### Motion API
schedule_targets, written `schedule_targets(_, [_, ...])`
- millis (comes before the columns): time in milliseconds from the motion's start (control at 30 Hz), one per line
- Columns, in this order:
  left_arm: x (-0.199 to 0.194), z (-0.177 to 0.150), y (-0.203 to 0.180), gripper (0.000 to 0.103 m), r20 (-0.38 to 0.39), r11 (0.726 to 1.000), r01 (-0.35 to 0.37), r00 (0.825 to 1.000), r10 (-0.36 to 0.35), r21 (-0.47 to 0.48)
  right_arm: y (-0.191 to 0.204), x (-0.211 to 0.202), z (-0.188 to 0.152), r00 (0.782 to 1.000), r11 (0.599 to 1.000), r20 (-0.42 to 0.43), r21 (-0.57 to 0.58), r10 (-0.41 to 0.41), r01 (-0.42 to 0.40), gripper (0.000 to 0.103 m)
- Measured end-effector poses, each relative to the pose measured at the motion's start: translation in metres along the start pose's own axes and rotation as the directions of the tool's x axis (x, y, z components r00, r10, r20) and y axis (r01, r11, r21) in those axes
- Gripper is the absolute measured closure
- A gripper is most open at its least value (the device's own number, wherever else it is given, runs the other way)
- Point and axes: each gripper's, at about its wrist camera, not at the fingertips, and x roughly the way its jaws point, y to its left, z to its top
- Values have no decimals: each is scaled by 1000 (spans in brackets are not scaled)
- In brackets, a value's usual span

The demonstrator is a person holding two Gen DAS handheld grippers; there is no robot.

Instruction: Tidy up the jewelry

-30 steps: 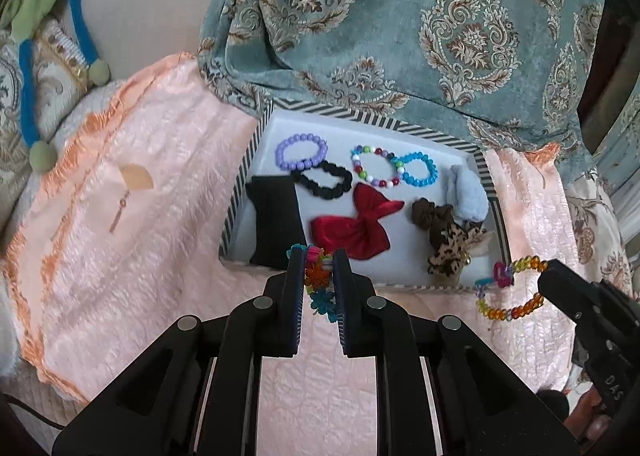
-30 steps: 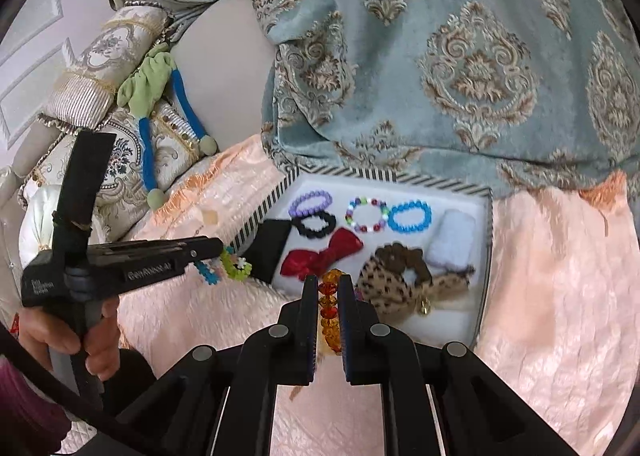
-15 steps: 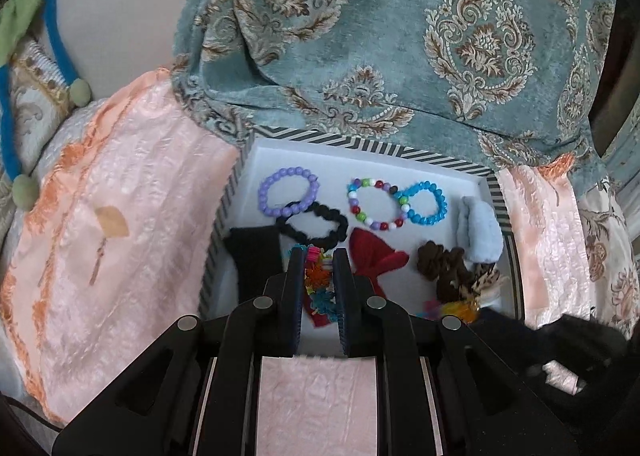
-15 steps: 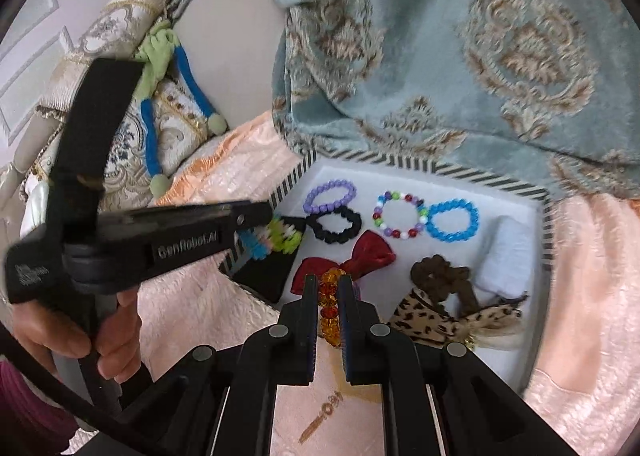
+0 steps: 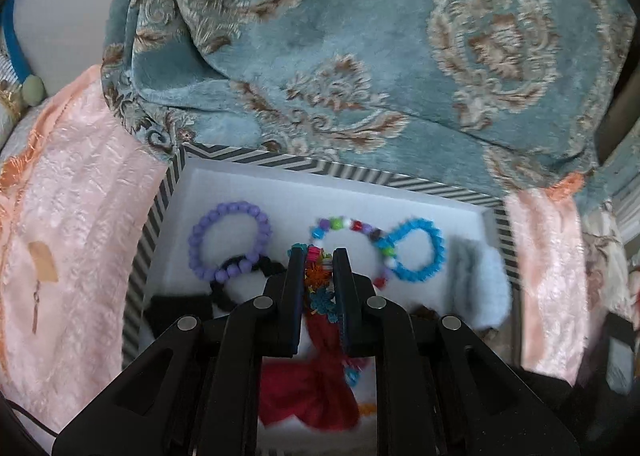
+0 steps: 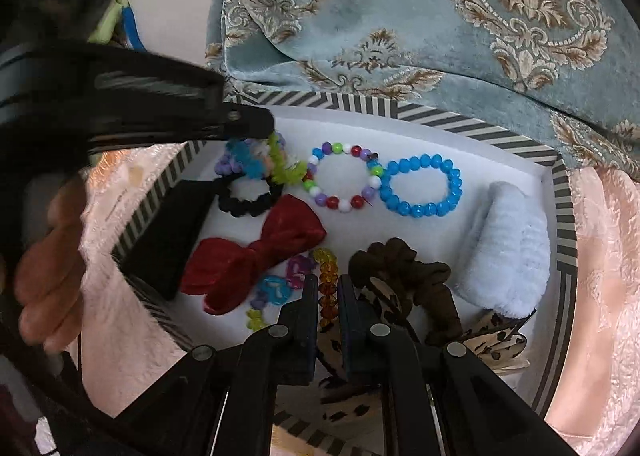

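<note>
Two bracelets coming in: we are now holding both over striped tray [image 6: 562, 216], having carried them in from pink bedspread [image 5: 80, 216] outside it. Left gripper [image 5: 318, 256] jaws clamping flower bracelet [image 5: 318, 280] above tray's purple bracelet [image 5: 230, 244]. Right gripper [image 6: 328, 284] jaws pinching amber bead bracelet [image 6: 326, 276] beside tray's red bow [image 6: 260, 252]. We are judging release as next.
</note>
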Motion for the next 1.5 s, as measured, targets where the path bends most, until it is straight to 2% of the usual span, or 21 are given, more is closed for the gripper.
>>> schedule_targets(100, [21, 4, 7, 90, -19, 999, -47, 999, 46, -6, -1, 1, -4, 1000, 1000, 4, 0, -1, 1, 94])
schedule_targets(200, [36, 3, 13, 90, -39, 998, -58, 998, 58, -18, -6, 3, -5, 1000, 999, 10, 31, 10, -11, 94])
schedule_targets(267, [39, 3, 16, 89, -36, 998, -47, 998, 45, -32, -9, 4, -5, 1000, 998, 11, 55, 28, -29, 87])
schedule_targets(300, [39, 3, 16, 83, -35, 999, -41, 999, 40, -32, -11, 3, -6, 999, 997, 12, 65, 37, -37, 85])
schedule_targets(333, [39, 3, 16, 69, -35, 999, -39, 999, 38, -29, -12, 2, -6, 999, 996, 13, 75, 48, -49, 82])
schedule_targets(400, [35, 2, 16, 53, -26, 999, -33, 999, 32, -26, -13, -2, -7, 998, 994, 19, 90, 59, -61, 81])
schedule_targets(433, [31, 0, 16, 53, -18, 999, -31, 999, 30, -25, -12, -3, -7, 998, 994, 22, 92, 59, -61, 80])
schedule_targets(700, [-12, -22, 22, 52, 38, 997, -77, 996, 78, -9, -14, -38, -22, 997, 992, 70, 122, 22, -30, 76])
schedule_targets(800, [-31, -35, 20, 53, 59, 995, -100, 993, 99, 6, -12, -58, -27, 993, 989, 117, 149, 5, -23, 72])
schedule_targets(933, [-54, -54, 14, 52, 100, 991, -133, 987, 129, 33, -7, -80, -33, 985, 987, 166, 160, -54, 27, 61])
schedule_targets(1167, [-88, -92, 9, 52, 140, 988, -153, 979, 147, 34, 3, -102, -44, 972, 979, 210, 192, -106, 66, 60])
schedule_targets(1367, [-108, -118, 6, 52, 154, 990, -143, 978, 138, 19, 16, -116, -53, 961, 975, 232, 196, -148, 103, 60])
schedule_targets(1500, [-122, -129, 3, 52, 190, 985, -170, 968, 162, 24, 26, -121, -57, 958, 976, 233, 178, -165, 125, 59])
